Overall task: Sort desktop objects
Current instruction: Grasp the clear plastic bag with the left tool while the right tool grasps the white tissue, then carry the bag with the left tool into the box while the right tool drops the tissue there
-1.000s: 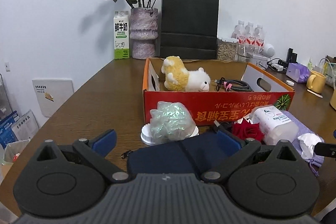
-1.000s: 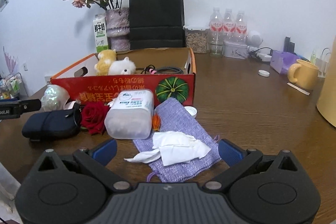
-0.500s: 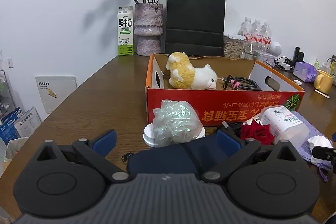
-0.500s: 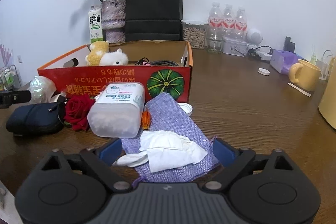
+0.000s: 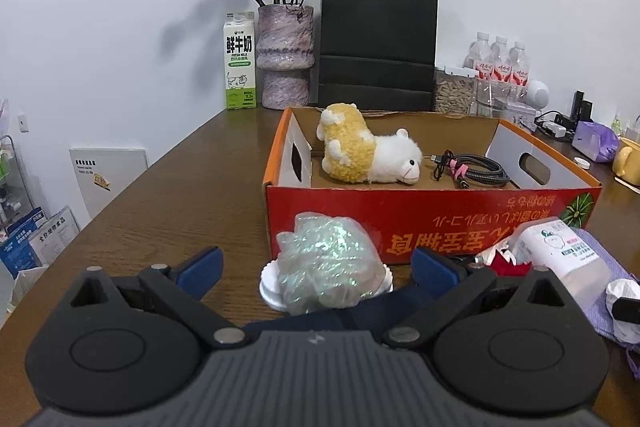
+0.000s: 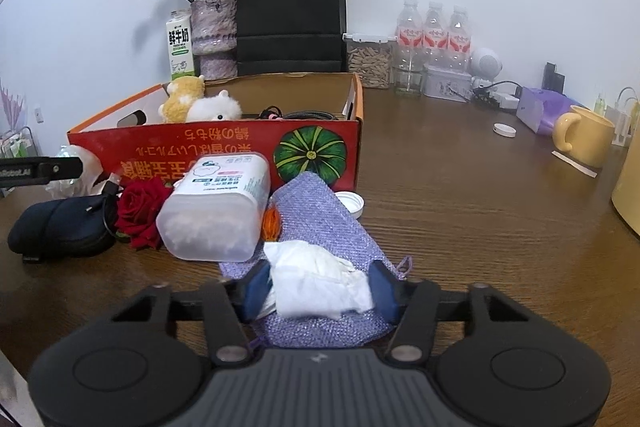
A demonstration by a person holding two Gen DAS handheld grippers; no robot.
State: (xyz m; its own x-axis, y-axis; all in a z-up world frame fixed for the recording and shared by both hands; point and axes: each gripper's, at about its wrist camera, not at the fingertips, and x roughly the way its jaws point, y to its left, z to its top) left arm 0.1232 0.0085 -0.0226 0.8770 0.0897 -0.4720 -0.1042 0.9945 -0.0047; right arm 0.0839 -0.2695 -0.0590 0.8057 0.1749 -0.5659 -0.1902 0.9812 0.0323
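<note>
A red cardboard box (image 5: 432, 215) (image 6: 224, 143) holds a plush sheep (image 5: 372, 155) and a coiled cable (image 5: 472, 171). In front of it lie a shiny plastic wad (image 5: 328, 263), a dark pouch (image 6: 60, 227), a red rose (image 6: 142, 207), a white plastic jar (image 6: 220, 203) and a purple cloth bag (image 6: 320, 227) with a crumpled white tissue (image 6: 320, 283) on it. My left gripper (image 5: 316, 267) is open, its fingers on either side of the wad, above the dark pouch (image 5: 320, 319). My right gripper (image 6: 320, 287) has its fingers closed in on the tissue's two sides.
At the back stand a vase of dried roses (image 5: 284, 59), a milk carton (image 5: 239, 63), a black paper bag (image 5: 378, 43), water bottles (image 6: 434, 39) and a jar (image 6: 368, 61). A yellow mug (image 6: 584, 135), a purple packet (image 6: 546, 111) and white caps (image 6: 505, 129) are on the right.
My right gripper moved forward and narrowed its fingers around the tissue. My left gripper rose and tilted a little; its fingers stayed wide apart.
</note>
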